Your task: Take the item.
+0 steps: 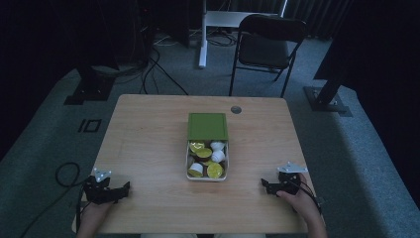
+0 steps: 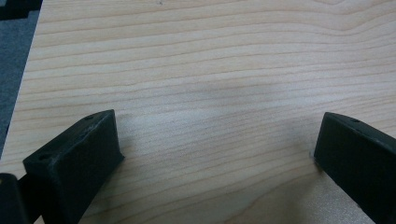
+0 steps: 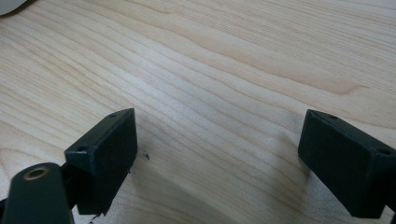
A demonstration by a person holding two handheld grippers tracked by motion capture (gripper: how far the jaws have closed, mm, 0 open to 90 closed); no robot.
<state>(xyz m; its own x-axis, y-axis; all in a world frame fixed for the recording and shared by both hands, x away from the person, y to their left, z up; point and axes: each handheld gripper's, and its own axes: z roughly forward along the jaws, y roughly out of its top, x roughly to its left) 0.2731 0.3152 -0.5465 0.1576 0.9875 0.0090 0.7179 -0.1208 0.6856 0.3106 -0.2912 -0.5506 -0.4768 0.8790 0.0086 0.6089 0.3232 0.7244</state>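
Observation:
A white box (image 1: 188, 163) sits in the middle of the wooden table (image 1: 148, 139), holding several yellow-lidded and white capsules (image 1: 215, 170). Its green lid (image 1: 207, 126) lies slid toward the far side. My left gripper (image 1: 127, 187) rests near the front left corner, jaws pointing right toward the box. In the left gripper view its gripper (image 2: 217, 140) stands open over bare wood. My right gripper (image 1: 264, 184) rests near the front right, jaws pointing left. The right gripper view shows that gripper (image 3: 219, 140) open, nothing between the jaws.
A dark folding chair (image 1: 267, 47) stands beyond the table's far edge. A small round grommet (image 1: 236, 109) sits in the tabletop near the far side. Cables (image 1: 64, 176) lie on the grey floor at left. Black stand bases (image 1: 327, 99) flank the table.

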